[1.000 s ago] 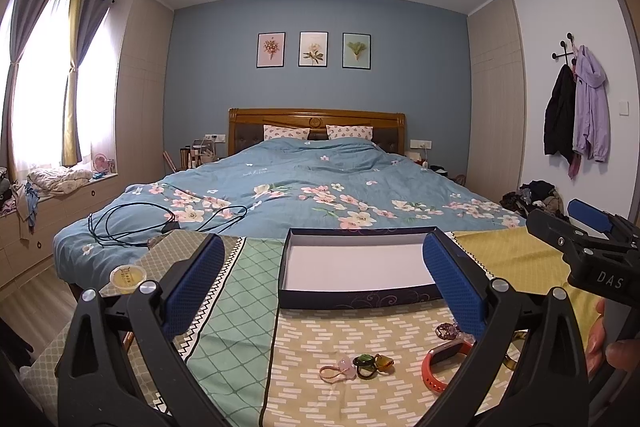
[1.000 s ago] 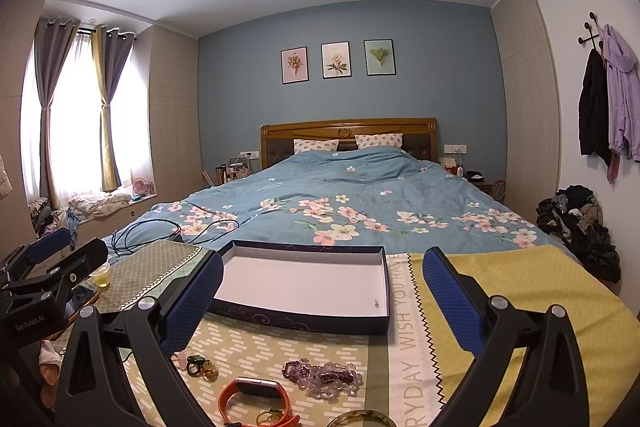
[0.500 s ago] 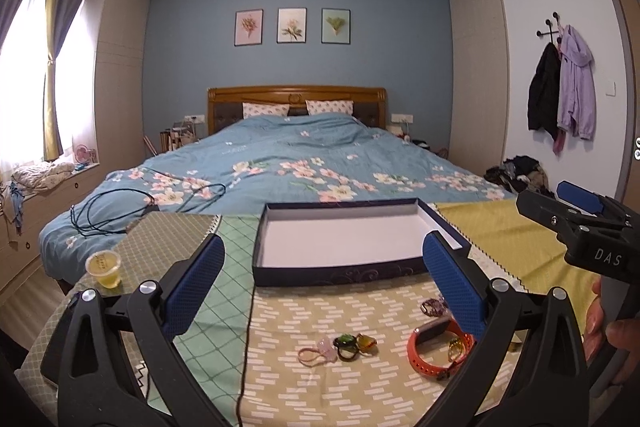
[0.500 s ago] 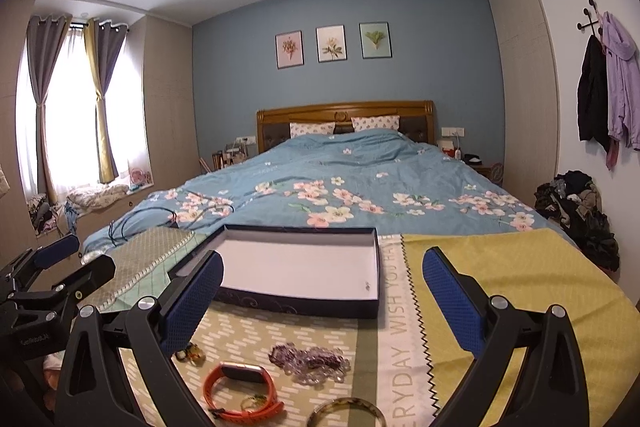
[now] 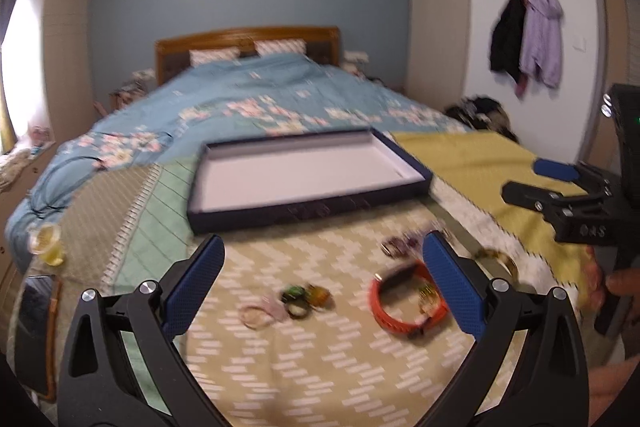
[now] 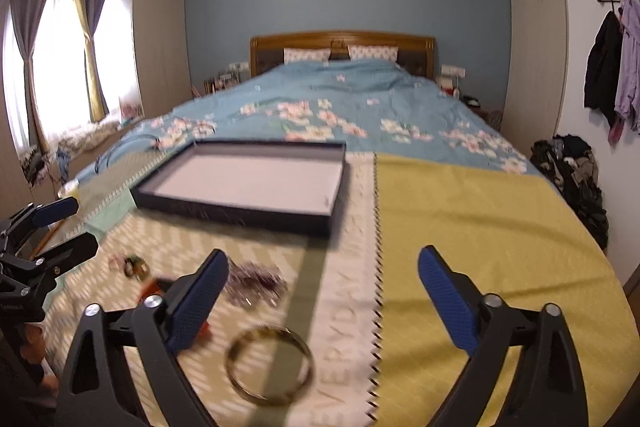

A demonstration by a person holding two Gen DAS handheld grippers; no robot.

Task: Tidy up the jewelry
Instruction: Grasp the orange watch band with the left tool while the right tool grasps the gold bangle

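A shallow dark-blue box (image 5: 312, 211) (image 6: 224, 213) with a white inside lies on the patterned cloth. In front of it lie an orange band (image 5: 400, 319), dark rings (image 5: 304, 297), a pink loop (image 5: 256, 315), purple beads (image 6: 256, 283) and a gold bangle (image 6: 270, 363). My left gripper (image 5: 322, 267) hangs open above the rings and the band. My right gripper (image 6: 322, 267) is wide, its jaws closing slightly with nothing pressed between them; the bangle lies on the cloth below them. Each gripper shows at the edge of the other's view: right gripper (image 5: 532, 183), left gripper (image 6: 72, 231).
A cup of yellow liquid (image 5: 46, 243) and a phone (image 5: 36, 311) sit at the cloth's left edge. Beyond the box lies the blue floral bed (image 6: 340, 107) with a black cable (image 5: 60, 179). A heap of clothes (image 6: 572, 167) is on the floor at right.
Both grippers have tipped downward and moved in toward the jewelry. The box and the pieces now sit larger and higher in both views, and the frames are motion-blurred.
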